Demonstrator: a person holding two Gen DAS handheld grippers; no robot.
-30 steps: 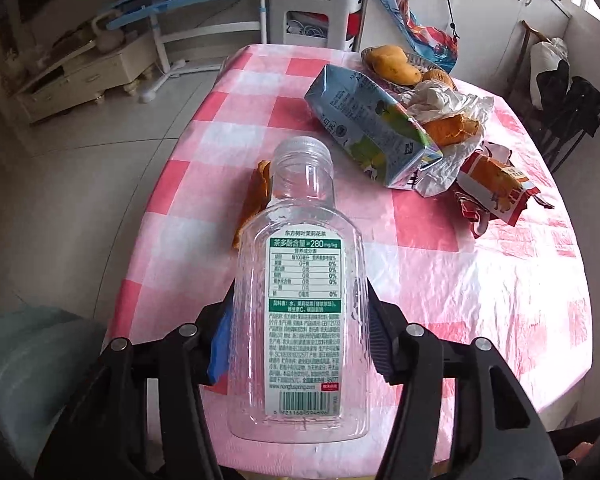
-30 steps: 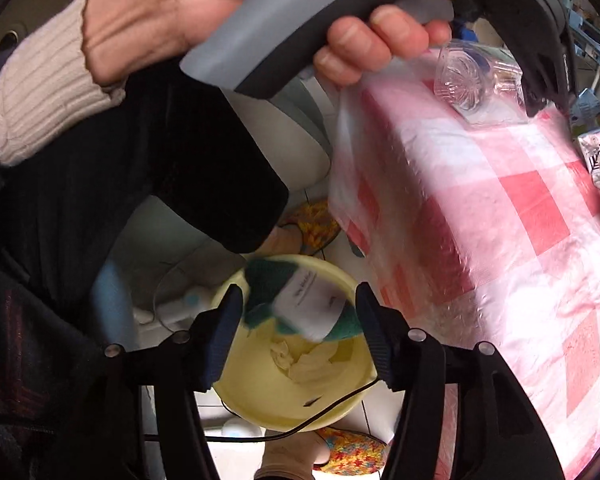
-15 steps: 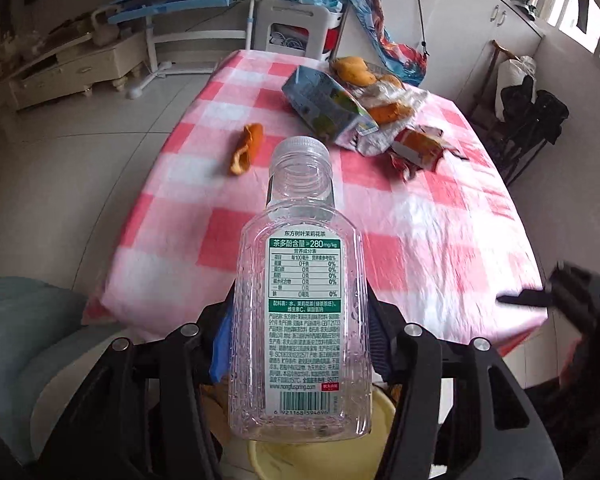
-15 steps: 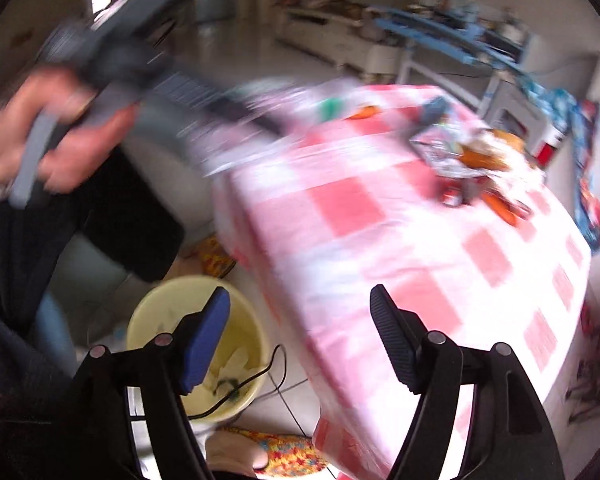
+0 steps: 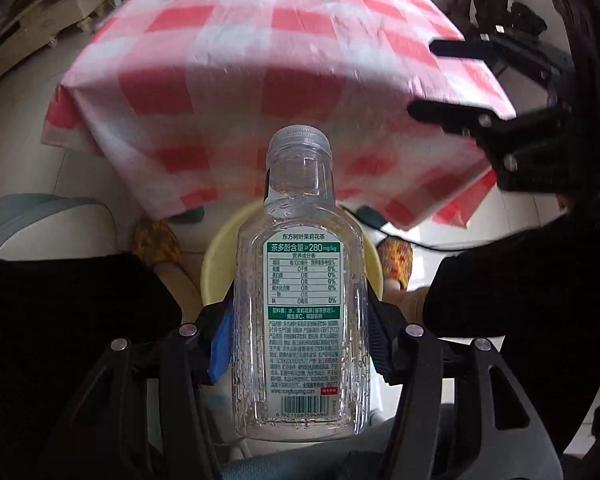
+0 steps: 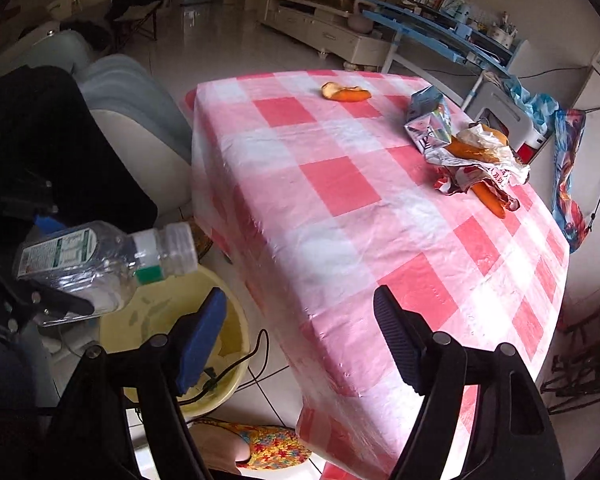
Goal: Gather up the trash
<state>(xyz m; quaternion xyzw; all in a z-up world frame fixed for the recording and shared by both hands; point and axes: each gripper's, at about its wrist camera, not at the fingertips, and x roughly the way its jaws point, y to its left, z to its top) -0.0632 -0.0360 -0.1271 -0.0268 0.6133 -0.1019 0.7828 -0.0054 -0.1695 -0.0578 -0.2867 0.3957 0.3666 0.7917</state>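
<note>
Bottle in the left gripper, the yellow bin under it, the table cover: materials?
Bottle: clear rigid plastic, glossy; you see through it, printed green-and-white label, ribbed cap.
Yellow bin: looks like opaque moulded plastic, smooth with a dull sheen.
Table cover: probably thin plastic sheeting, pink check; it shines, wrinkles and drapes off the edge.
Left gripper is clamped on the bottle.

You hold a clear, empty plastic bottle (image 5: 302, 292), capped, green-and-white label facing up, over the yellow bin (image 5: 216, 254); orange peel (image 6: 345, 92), carton (image 6: 428, 124) and wrappers (image 6: 476, 160) lie on the table.
</note>
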